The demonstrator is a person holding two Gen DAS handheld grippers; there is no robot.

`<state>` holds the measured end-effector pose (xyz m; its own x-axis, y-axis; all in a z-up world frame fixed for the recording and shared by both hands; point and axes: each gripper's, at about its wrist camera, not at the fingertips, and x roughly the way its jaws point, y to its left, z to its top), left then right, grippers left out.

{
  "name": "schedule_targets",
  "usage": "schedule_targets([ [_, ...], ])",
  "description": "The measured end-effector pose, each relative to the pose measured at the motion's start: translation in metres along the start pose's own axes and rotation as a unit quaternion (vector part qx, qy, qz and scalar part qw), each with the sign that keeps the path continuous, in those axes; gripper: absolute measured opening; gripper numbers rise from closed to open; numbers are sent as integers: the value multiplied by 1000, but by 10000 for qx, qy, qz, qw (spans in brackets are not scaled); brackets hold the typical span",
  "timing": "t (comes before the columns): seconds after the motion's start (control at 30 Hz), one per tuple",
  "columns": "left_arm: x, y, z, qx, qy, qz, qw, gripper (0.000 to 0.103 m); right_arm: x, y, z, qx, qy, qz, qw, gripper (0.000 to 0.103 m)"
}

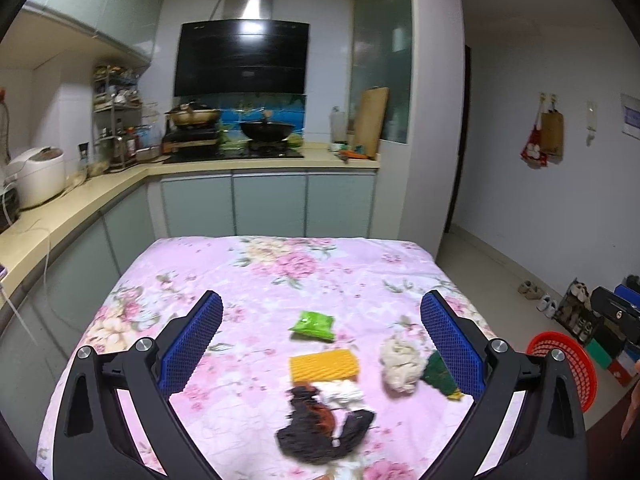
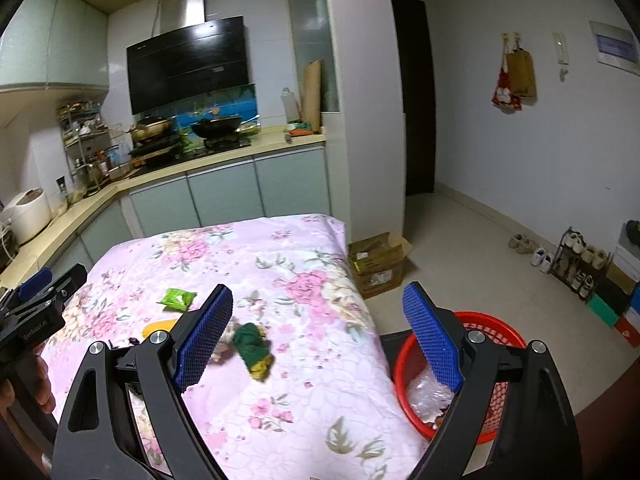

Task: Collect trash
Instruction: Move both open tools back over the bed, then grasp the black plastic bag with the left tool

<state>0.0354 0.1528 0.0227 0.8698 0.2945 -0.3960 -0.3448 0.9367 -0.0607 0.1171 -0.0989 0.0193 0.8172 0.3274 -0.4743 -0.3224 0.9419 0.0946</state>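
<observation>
On the pink floral cloth (image 1: pixel 256 280) lie a green packet (image 1: pixel 313 325), a yellow sponge (image 1: pixel 323 366), a crumpled off-white wad (image 1: pixel 400 364), a green-and-yellow scourer (image 1: pixel 440 374) and a dark brown scrap (image 1: pixel 316 428). My left gripper (image 1: pixel 321 312) hovers open over them, holding nothing. My right gripper (image 2: pixel 318 306) stands open and empty near the table's right edge, with the scourer (image 2: pixel 252 346) between and below its pads. The red basket (image 2: pixel 492 330) sits below the right pad, with clear plastic inside. The green packet (image 2: pixel 177 299) shows further left.
A kitchen counter (image 1: pixel 264 164) with stove and wok runs behind the table. A cardboard box (image 2: pixel 378 260) stands on the floor past the table's far right corner. Shoes and a rack (image 2: pixel 576 260) line the right wall. A hand holds the left gripper's handle (image 2: pixel 24 332).
</observation>
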Motion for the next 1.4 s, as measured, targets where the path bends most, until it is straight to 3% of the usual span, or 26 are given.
schedule_targets([
  [0.5,-8,56,-7,-176,130,767,9968,96,17,26,-4,-114,193,422,9989,84],
  [0.63,-5,63,-14,-222,260,792,9963,96,24,26,-4,-97,256,498,9984,84],
  [0.9,20,43,-48,-153,891,196,9957,96,31,16,-7,-2,349,449,9984,84],
  [1.17,59,23,-88,-46,1685,-335,9851,95,39,6,-12,61,471,333,9983,84],
  [1.27,71,21,-98,-65,1895,-495,9806,77,46,5,-15,98,566,316,9978,84],
  [1.33,79,22,-105,-94,2062,-581,9767,57,51,5,-18,114,647,322,9973,84],
  [1.4,82,23,-108,-117,2137,-657,9746,45,55,7,-21,113,699,327,9970,84],
])
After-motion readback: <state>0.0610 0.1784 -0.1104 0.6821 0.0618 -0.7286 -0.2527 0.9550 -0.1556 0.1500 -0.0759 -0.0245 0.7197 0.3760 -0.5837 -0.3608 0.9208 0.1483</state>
